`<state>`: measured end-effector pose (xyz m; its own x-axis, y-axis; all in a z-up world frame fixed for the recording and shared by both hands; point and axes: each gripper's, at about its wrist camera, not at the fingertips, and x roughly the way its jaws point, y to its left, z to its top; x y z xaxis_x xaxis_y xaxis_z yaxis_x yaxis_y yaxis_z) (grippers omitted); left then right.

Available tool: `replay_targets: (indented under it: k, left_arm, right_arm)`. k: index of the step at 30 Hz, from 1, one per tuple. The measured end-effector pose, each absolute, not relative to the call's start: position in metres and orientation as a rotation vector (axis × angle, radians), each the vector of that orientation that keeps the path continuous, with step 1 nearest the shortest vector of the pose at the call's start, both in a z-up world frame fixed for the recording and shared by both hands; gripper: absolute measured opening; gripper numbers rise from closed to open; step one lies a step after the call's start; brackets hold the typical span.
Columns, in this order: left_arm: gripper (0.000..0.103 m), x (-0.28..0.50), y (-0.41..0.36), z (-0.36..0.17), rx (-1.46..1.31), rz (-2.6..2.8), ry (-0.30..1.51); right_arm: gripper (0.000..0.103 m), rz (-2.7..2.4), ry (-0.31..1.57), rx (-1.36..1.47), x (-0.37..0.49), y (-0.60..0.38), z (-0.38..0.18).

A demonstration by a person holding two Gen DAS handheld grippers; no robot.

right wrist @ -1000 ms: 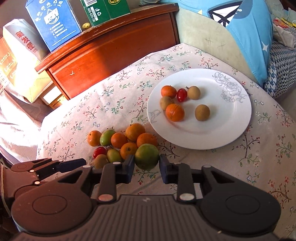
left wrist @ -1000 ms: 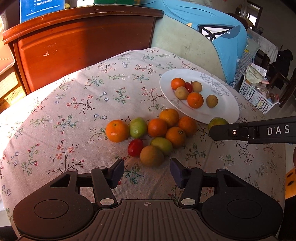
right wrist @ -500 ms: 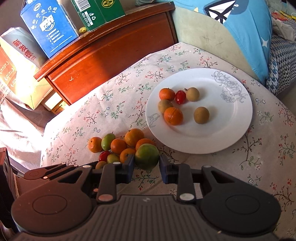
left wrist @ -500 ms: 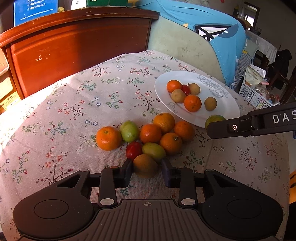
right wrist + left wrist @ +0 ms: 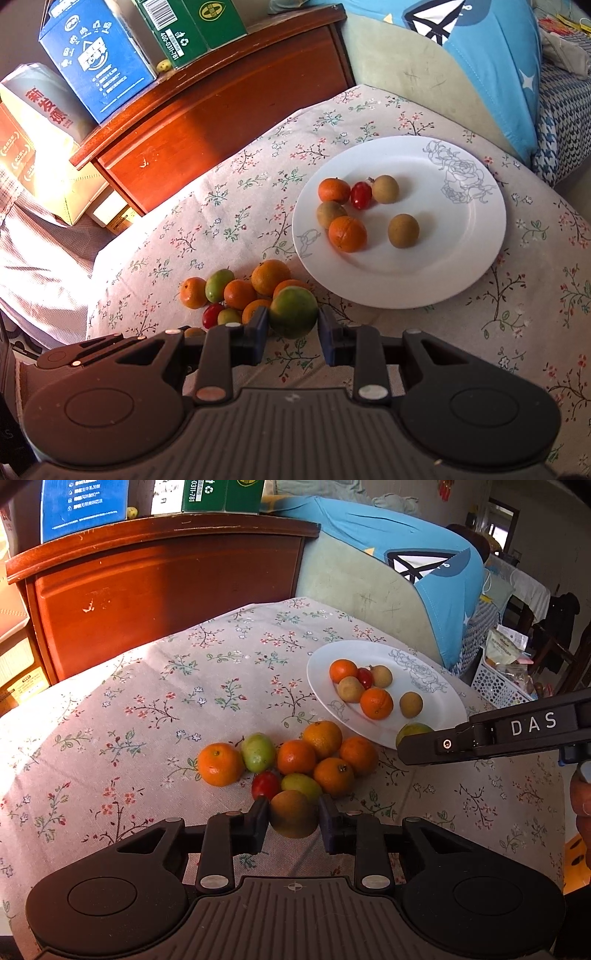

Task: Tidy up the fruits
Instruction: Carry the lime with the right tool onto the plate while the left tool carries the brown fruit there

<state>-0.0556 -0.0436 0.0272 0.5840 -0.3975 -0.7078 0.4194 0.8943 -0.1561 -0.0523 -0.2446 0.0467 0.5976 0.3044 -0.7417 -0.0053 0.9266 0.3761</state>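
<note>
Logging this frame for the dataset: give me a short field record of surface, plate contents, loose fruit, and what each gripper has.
surface: floral tablecloth
plate: white, holds two oranges, one red tomato, three brown fruits
loose pile: oranges, green fruits and one red tomato on the cloth beside the plate
left gripper: jaws closing, brown fruit between them, pads touching it
right gripper: shut on green-orange fruit

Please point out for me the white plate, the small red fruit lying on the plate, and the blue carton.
Round white plate with grey rose drawing [image 5: 461, 258], right wrist view: bare inner surface.
Small red fruit on the plate [image 5: 360, 195], right wrist view: middle of its skin.
Blue printed carton [image 5: 96, 55], right wrist view: front face.
</note>
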Motion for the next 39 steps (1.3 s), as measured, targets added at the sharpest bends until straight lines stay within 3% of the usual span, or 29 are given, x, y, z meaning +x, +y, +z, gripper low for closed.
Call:
replay_targets:
  k: [23,39]
  left_arm:
    - [0.026,-0.025,-0.083,0.072,-0.077,-0.562,0.715]
    - [0.026,-0.005,-0.146,0.040,-0.002,-0.670,0.767]
  right_arm:
    - [0.029,0.022,0.710,0.485,-0.039,-0.318,0.086]
    - [0.029,-0.066,0.792,0.498,-0.008,-0.342,0.057]
